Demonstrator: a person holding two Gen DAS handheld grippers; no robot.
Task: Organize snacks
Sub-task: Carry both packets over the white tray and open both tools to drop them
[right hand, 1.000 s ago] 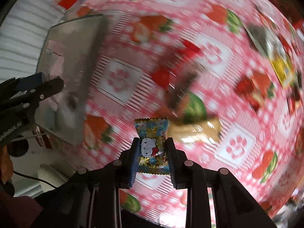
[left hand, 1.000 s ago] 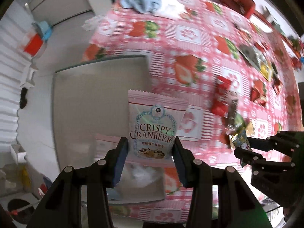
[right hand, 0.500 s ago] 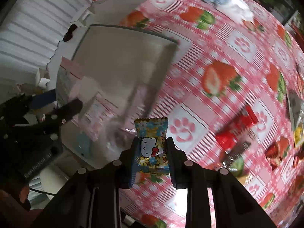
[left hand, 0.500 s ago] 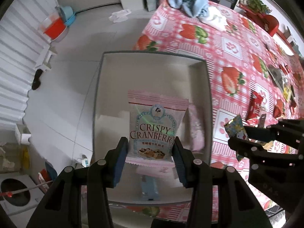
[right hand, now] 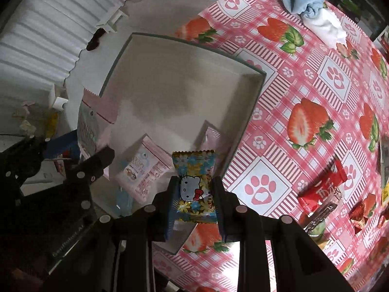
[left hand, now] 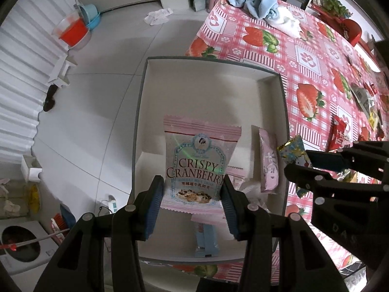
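Note:
My left gripper [left hand: 193, 189] is shut on a pink Crispy Cranberry packet [left hand: 198, 160] and holds it above the white box [left hand: 209, 73] at the table's corner. My right gripper [right hand: 194, 194] is shut on a Hello Kitty candy [right hand: 194, 185] and holds it over the box's near right edge [right hand: 245, 119]. In the left wrist view the right gripper [left hand: 297, 161] with the candy [left hand: 293, 149] hangs at the box's right wall. In the right wrist view the left gripper [right hand: 80, 160] and its packet [right hand: 91, 126] are at the left.
Several pink packets [right hand: 145, 170] and a pale blue one [left hand: 206, 241] lie in the box. Loose snacks, among them a red wrapper [right hand: 321, 187], lie on the strawberry tablecloth [right hand: 304, 73] to the right. A blue towel [left hand: 252, 0] sits at the far end. Floor lies left of the box.
Both grippers have moved left from over the tablecloth to over the box, each still holding its snack. The right gripper has come close beside the left one.

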